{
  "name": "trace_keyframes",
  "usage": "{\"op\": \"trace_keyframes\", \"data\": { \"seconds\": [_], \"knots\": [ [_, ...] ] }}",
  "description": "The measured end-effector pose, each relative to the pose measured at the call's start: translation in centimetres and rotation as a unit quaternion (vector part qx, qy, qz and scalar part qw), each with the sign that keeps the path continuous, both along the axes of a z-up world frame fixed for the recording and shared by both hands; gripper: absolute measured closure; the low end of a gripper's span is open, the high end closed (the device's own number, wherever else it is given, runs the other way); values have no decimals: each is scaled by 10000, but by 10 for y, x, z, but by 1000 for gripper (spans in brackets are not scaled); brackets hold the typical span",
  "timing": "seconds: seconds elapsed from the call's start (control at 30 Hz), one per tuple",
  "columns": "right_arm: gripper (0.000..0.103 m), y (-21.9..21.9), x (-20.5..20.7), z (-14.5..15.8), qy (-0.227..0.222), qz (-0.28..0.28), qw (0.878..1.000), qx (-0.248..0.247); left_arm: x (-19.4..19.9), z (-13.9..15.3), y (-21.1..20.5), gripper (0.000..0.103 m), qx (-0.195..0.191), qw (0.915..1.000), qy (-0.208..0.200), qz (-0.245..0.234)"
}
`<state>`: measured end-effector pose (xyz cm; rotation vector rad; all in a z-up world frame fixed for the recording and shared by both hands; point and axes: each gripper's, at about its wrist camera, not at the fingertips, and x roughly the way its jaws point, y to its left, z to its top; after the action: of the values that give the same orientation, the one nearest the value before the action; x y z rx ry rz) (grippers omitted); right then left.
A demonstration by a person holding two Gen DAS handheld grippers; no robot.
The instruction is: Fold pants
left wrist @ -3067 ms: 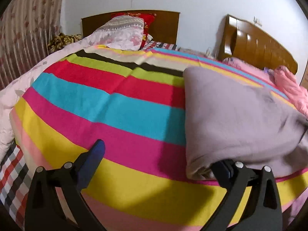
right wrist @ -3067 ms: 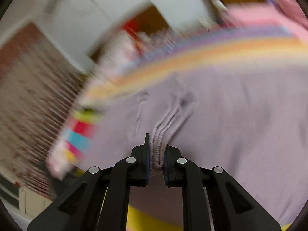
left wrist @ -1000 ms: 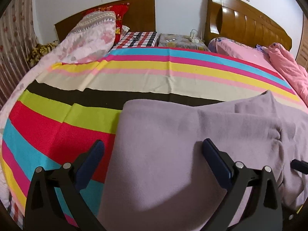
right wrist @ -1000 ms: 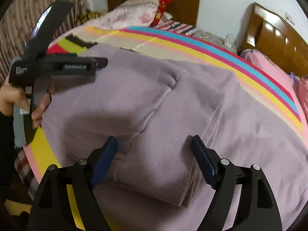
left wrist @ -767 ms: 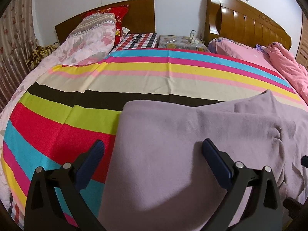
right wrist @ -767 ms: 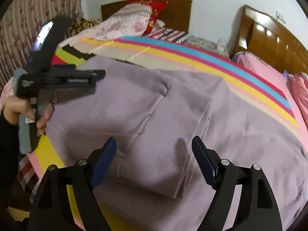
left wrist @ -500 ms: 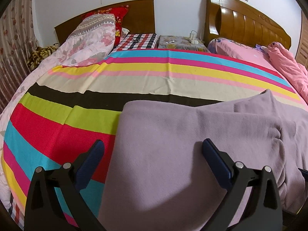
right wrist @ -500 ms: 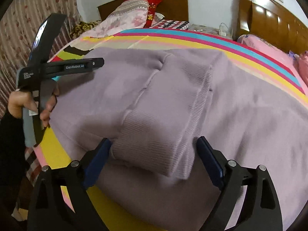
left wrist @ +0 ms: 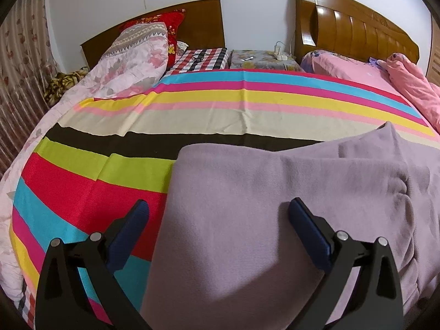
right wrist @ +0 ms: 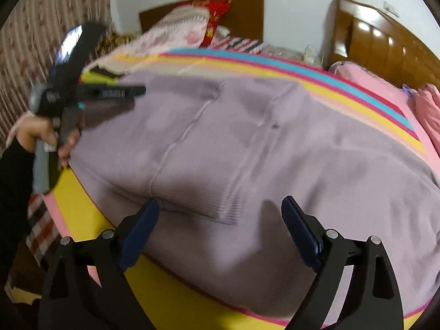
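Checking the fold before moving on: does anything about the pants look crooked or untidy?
The pants lie folded on the striped sheet, but the ribbed waistband layer sits askew across the layer below, edges not lined up. Both claws are open, holding nothing.

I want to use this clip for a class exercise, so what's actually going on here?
A person with a handheld claw in each hand is folding lilac pants on a bed with a striped sheet. The pants lie flat with the ribbed waistband doubled over on top near the bed's edge. The left claw and the right claw both hover open above the fabric, gripping nothing.
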<state>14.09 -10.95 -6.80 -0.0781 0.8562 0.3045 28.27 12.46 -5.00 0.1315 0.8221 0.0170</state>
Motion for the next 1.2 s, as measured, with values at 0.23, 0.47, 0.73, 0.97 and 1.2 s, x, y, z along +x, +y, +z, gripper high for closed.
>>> {"op": "trace_keyframes", "data": {
  "seconds": [0.23, 0.47, 0.73, 0.97, 1.2],
  "knots": [
    [16, -21, -12, -4, 3, -57, 10000, 4, 0, -1, -9, 1, 204, 9998, 10, 75],
    [16, -48, -22, -11, 33, -179, 9998, 18, 1, -1, -11, 1, 303, 9995, 12, 123],
    [16, -78, -40, -13, -82, -337, 9993, 114, 0, -1, -13, 1, 367, 9992, 13, 147],
    [15, -71, -28, 20, -68, -549, 9980, 303, 1, -1, -13, 1, 366, 9992, 13, 142],
    [15, 3, 68, 37, -290, 766, 9966, 55, 2, -1, -7, 1, 237, 9996, 27, 126]
  ]
}}
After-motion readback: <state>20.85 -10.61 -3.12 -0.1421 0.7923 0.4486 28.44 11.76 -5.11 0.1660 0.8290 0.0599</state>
